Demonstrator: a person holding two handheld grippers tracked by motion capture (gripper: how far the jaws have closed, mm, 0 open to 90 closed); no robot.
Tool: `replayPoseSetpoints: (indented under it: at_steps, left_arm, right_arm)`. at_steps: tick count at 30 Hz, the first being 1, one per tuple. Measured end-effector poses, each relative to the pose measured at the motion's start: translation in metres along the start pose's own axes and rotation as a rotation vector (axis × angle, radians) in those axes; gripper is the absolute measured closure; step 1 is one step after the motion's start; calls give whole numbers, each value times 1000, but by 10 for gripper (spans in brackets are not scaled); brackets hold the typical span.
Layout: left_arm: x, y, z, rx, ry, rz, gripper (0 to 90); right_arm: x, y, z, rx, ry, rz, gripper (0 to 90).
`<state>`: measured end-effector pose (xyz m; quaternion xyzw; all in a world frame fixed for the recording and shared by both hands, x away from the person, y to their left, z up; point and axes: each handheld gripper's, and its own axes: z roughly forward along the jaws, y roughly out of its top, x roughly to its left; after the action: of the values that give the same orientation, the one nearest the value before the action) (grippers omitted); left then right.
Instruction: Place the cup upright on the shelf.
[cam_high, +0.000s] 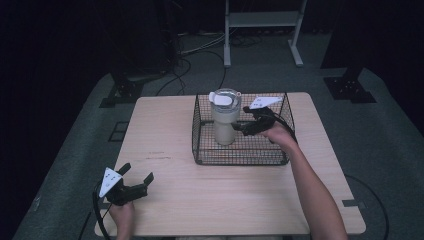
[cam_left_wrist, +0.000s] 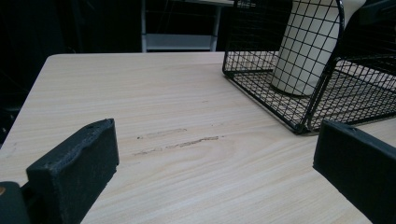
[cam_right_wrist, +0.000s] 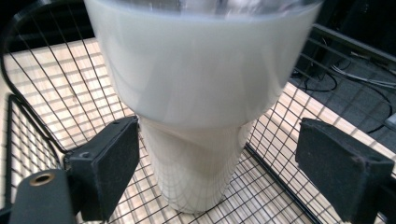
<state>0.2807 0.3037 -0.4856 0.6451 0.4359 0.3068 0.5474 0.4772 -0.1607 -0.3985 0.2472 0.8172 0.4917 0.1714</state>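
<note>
step: reaching for cup | my right gripper (cam_high: 239, 128) jaws apart, cup (cam_high: 224, 118) upright in wire basket (cam_high: 240, 156) between them, one jaw touching | my left gripper (cam_high: 136, 178) jaws apart, idle over table (cam_high: 200, 200) | next: close on narrow lower body, lift straight

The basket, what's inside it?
A white cup with a lid stands upright in the basket. The right gripper reaches in, jaws open. The lid hides the cup's contents.

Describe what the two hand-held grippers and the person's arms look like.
Both the left hand-held gripper and the right hand-held gripper are black, with two flat rectangular padded jaws and a pale three-cornered plate on top. A black cable trails from the left one. The forearms are bare, no sleeves.
</note>
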Motion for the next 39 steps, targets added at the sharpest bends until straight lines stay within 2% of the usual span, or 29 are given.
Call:
replayPoseSetpoints:
  at_steps: [3, 13, 18, 29, 39]
  left_arm:
    - [0, 0, 0, 0, 1, 0, 0]
    - [0, 0, 0, -1, 2, 1, 0]
    - [0, 0, 0, -2, 0, 1, 0]
    - [-1, 0, 0, 3, 1, 12, 0]
    - [-2, 0, -1, 3, 1, 16, 0]
  right_arm:
    - [0, 3, -8, -8, -6, 21, 131]
    - [4, 9, -28, -4, -28, 34, 130]
    - [4, 11, -39, -1, -24, 40, 131]
    - [7, 10, -59, -15, -32, 46, 131]
    - [9, 10, -75, -18, -34, 30, 131]
